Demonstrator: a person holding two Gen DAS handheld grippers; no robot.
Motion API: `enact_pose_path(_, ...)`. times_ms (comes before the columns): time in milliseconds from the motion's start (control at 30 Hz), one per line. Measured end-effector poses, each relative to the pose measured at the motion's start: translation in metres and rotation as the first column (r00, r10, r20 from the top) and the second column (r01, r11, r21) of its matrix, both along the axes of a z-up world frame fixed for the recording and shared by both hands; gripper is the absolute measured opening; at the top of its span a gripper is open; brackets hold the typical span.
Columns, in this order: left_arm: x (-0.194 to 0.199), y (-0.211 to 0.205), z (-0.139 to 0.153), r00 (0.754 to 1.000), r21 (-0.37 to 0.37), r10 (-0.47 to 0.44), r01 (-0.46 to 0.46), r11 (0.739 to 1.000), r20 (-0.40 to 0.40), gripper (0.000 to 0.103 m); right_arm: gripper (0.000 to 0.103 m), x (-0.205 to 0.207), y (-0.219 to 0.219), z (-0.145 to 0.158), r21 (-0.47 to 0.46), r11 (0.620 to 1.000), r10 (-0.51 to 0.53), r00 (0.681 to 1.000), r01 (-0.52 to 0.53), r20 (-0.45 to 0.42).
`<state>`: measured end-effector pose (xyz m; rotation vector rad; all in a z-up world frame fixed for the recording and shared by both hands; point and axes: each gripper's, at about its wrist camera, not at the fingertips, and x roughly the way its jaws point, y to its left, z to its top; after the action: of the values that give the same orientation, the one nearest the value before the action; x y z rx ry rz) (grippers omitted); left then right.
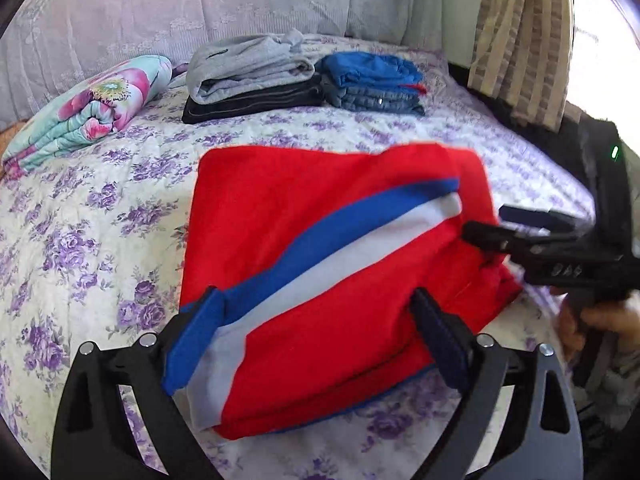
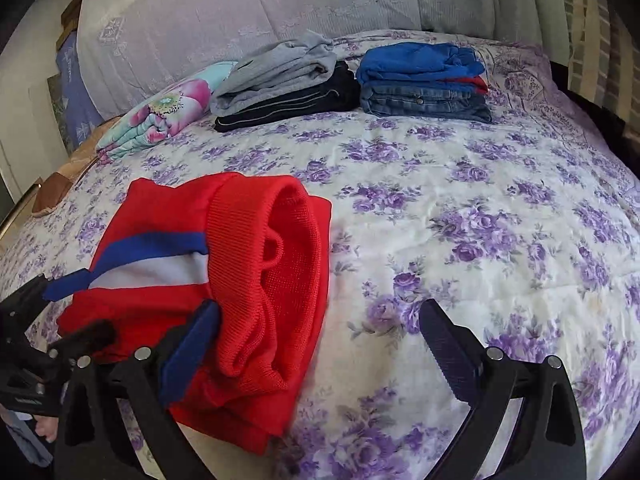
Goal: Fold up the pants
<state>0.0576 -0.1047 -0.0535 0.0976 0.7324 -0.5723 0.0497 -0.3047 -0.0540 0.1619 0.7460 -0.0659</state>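
Seen from the left wrist, the red pants point(image 1: 320, 240), crossed by a blue and white stripe, lie folded into a compact bundle on the floral bedspread point(image 1: 80, 220). The left gripper point(image 1: 316, 320) stands with its jaws wide, straddling the near edge of the bundle without pinching it. At right, the right gripper point(image 1: 504, 224) reaches in toward the waistband end; motion blur makes it hard to say whether it touches the cloth. Folded stacks, a grey and black stack point(image 1: 252, 80) and a blue and denim stack point(image 1: 372, 80), wait near the headboard beside a flowered blanket point(image 1: 88, 108).

From the right wrist, the ribbed waistband point(image 2: 276, 272) gapes open toward the camera. The right gripper point(image 2: 320, 332) is spread wide, its left pad beside the cloth, gripping nothing. The fold looks all but finished; doing it well likely means withdrawing both tools cleanly without snagging the layers, then flattening that waistband. The bundle's underside and inner layers are hidden, and the left gripper point(image 2: 64, 308) is cut off at the frame edge.
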Motion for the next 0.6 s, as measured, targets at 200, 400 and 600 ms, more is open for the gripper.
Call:
enact_pose_path(200,0.017,0.029,0.029,0.994,-0.096,0.112,-0.110,0.989,0.015,0.092,0.099,-0.013,0.023,0.046,-0.056,0.998,0.026,0.989,-0.018,0.144)
enact_pose_path(400,0.039,0.021,-0.005,0.986,0.020,0.152,-0.151,0.988,-0.068,0.092,0.099,0.003,0.045,0.026,-0.198,0.978,0.066,0.998,-0.060,0.023)
enact_pose_path(600,0.049,0.037,-0.022,0.972,-0.056,0.154,-0.166,0.985,-0.178,0.099,0.099,-0.003,0.019,-0.006,-0.039,0.996,0.084,0.995,-0.086,-0.054)
